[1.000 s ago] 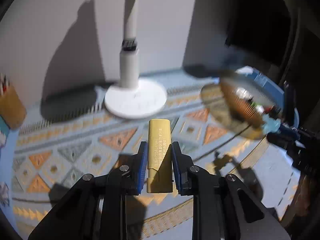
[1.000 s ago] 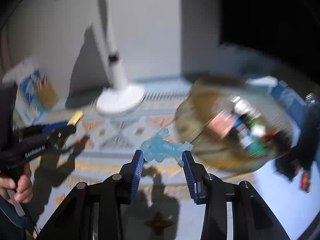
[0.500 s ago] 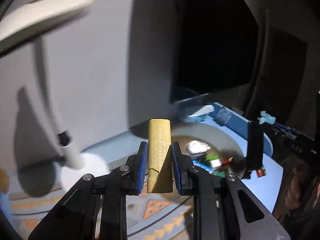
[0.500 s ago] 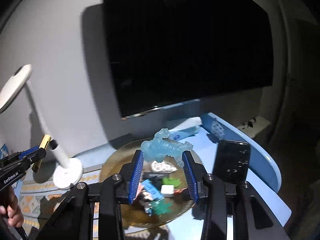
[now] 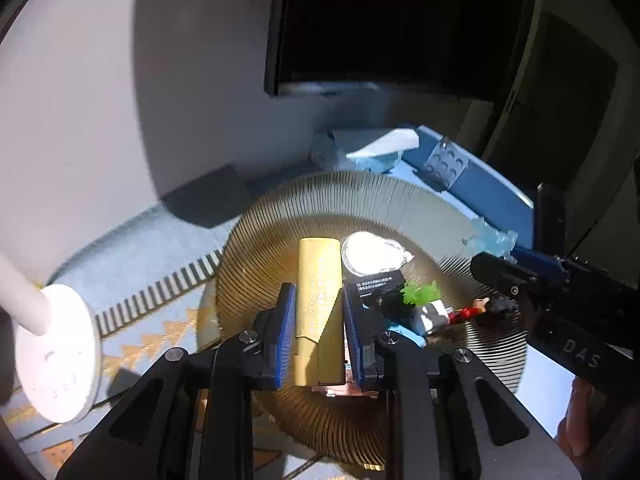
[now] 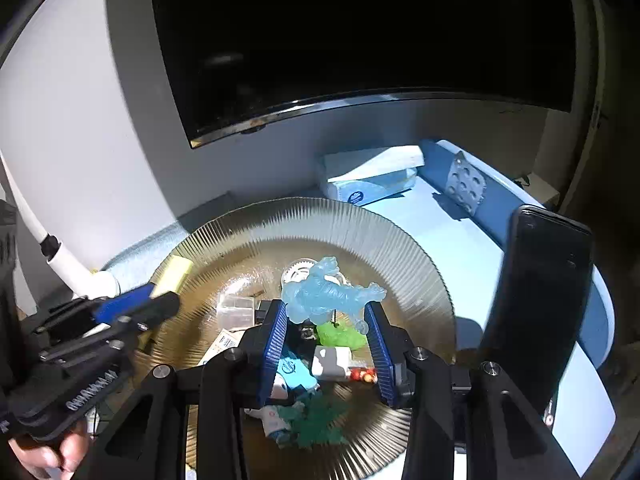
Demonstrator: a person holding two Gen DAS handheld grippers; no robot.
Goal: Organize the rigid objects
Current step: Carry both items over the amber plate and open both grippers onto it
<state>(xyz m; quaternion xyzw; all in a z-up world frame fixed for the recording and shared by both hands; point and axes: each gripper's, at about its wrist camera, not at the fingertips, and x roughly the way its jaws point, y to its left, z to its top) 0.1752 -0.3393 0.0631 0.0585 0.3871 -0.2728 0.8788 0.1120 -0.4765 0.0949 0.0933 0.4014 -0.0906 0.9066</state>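
Both grippers are loaded and over the ribbed amber glass dish (image 5: 280, 240), nothing released yet. The left gripper (image 5: 316, 332) has its fingers narrow, clamped on a gold rectangular block (image 5: 318, 300) with fine print on its face; the block stands upright between the pads, above the dish's left half. The right gripper (image 6: 329, 340) is closed on a translucent blue figurine (image 6: 324, 296), pinched by its sides above the dish centre. The dish already holds a fair pile: a white gear-like disc (image 6: 298, 274), a clear plastic box (image 6: 236, 310), a green plastic piece (image 6: 338, 336), a white block (image 6: 330, 360), a dark green figure (image 6: 316, 420). So I'd judge it well along; what's left is dropping these two. Whether more items wait elsewhere, can't tell. The left view shows the white lamp base (image 5: 56, 356) and the patterned mat (image 5: 160, 320) beside the dish. Only the right view shows the upright black phone (image 6: 536, 304) at the dish's right, the tissue pack (image 6: 372, 178) behind, and a hand (image 6: 52, 456) on the left gripper's handle.
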